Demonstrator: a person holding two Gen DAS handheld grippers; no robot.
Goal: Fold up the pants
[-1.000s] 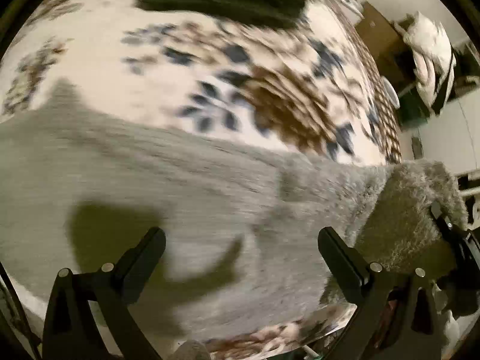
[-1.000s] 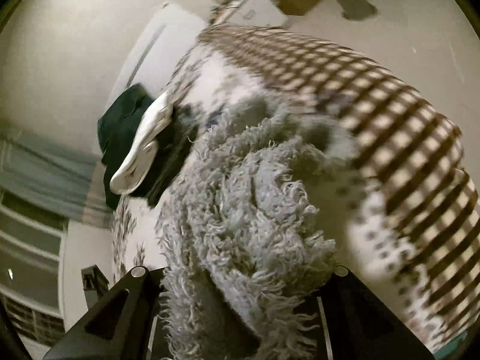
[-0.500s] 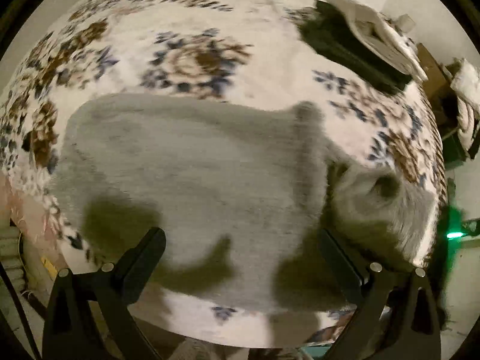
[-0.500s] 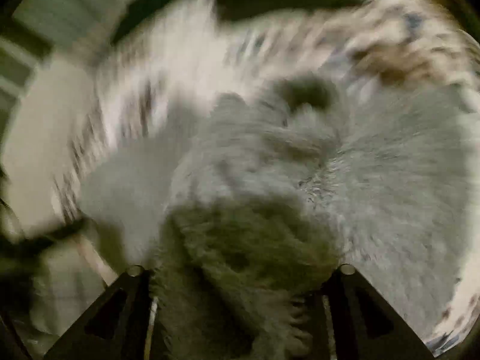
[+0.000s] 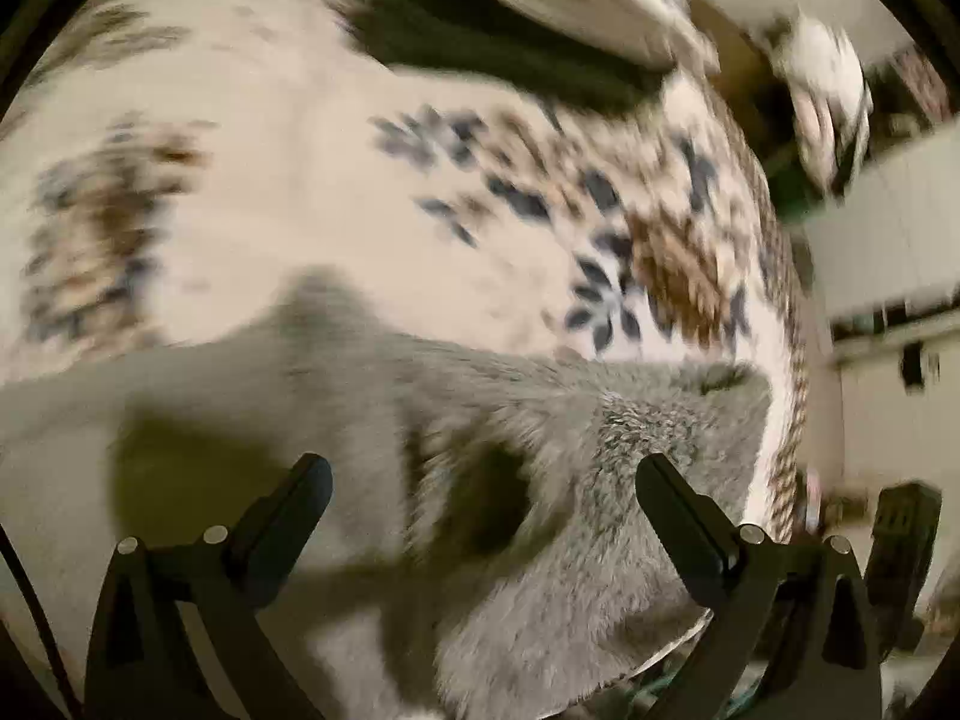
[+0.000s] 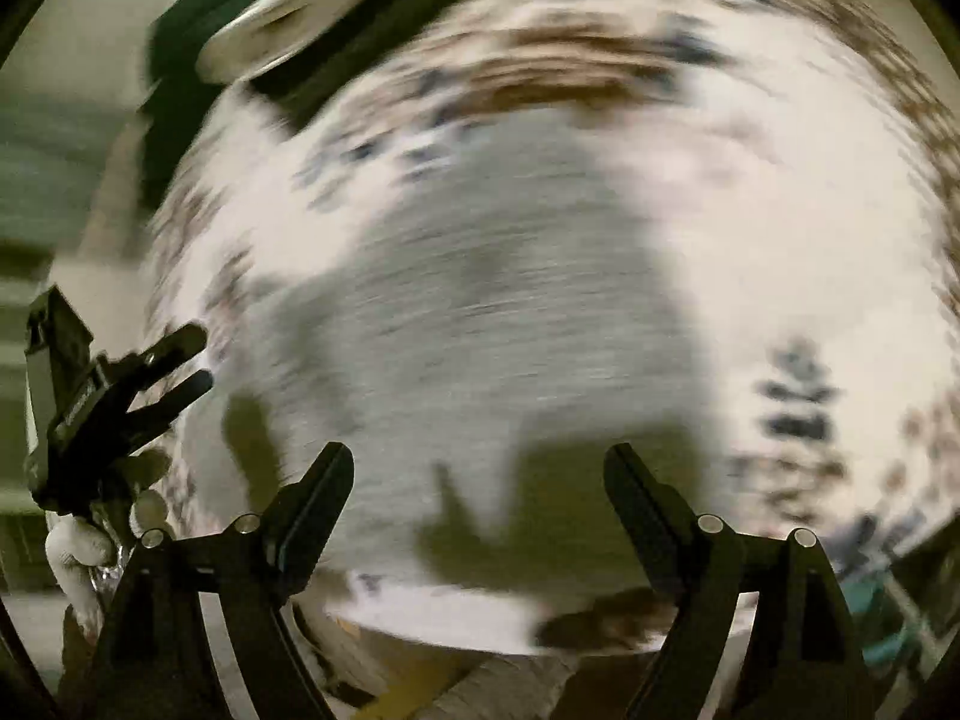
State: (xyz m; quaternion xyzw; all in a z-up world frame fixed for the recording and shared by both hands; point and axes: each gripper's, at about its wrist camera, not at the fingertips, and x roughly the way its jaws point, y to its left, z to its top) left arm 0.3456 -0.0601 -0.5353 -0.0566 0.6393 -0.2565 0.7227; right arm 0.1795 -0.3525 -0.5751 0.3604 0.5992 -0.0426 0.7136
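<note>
The grey fleece pants (image 5: 372, 420) lie flat on a white bedspread with a brown and blue flower print (image 5: 336, 192). In the left wrist view a folded-over end (image 5: 672, 438) lies at the right. My left gripper (image 5: 480, 480) is open and empty just above the fabric. In the right wrist view the pants (image 6: 480, 312) are blurred. My right gripper (image 6: 480, 468) is open and empty above their near edge. The left gripper (image 6: 156, 372) shows at the left of that view, held in a white-gloved hand.
A dark green garment (image 5: 492, 42) with a white cloth on it lies at the far side of the bed; it also shows in the right wrist view (image 6: 198, 48). The bed's near edge (image 6: 480, 630) is just below my right gripper. Furniture and clutter (image 5: 840, 78) stand beyond the bed at right.
My right gripper held a bunch of the grey pants; it has let go and pulled back. The left gripper stayed open and has dropped closer to the fabric.
</note>
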